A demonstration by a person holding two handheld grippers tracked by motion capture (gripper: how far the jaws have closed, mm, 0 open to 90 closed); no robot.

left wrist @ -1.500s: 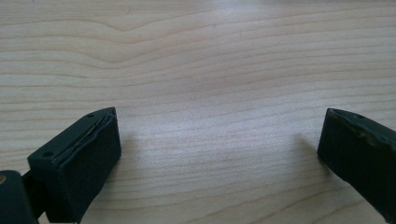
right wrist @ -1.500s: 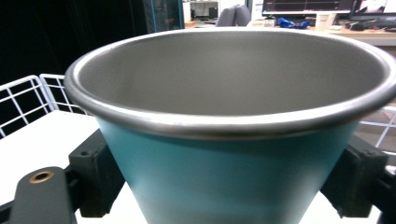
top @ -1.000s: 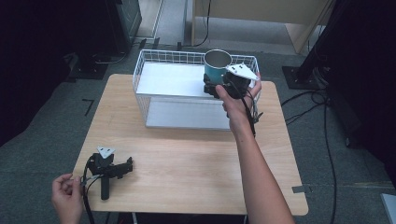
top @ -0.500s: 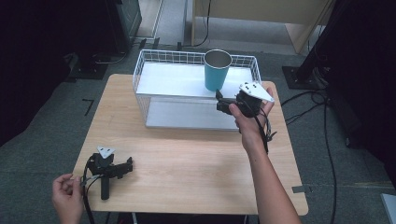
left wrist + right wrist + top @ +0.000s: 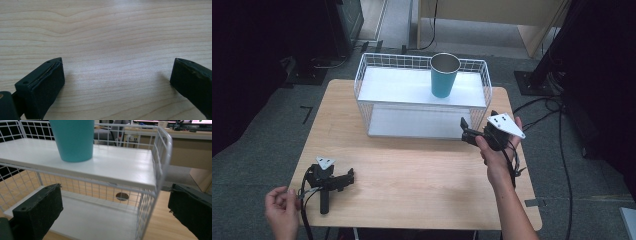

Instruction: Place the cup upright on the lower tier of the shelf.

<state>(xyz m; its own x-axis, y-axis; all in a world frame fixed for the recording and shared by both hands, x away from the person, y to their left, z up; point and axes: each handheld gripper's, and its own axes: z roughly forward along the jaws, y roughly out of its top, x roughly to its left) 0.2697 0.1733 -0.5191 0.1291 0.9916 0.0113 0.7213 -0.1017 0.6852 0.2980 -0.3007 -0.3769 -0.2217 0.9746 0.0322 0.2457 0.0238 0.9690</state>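
In the high view, a teal cup (image 5: pixel 444 75) stands upright on the upper shelf of a white wire rack (image 5: pixel 422 95) at the far side of the wooden table (image 5: pixel 412 175), toward the rack's right end. The right gripper (image 5: pixel 466 131) is held by a hand (image 5: pixel 494 155) just off the rack's near right corner, apart from the cup. The left gripper (image 5: pixel 346 178) lies on the table near the left front edge, with the left hand (image 5: pixel 282 212) just beside its cable.

In the left gripper view, both black jaws stand spread wide over bare wood grain.

In the right gripper view, the jaws are spread wide with nothing between them, facing the rack; the cup sits on the top shelf at upper left.
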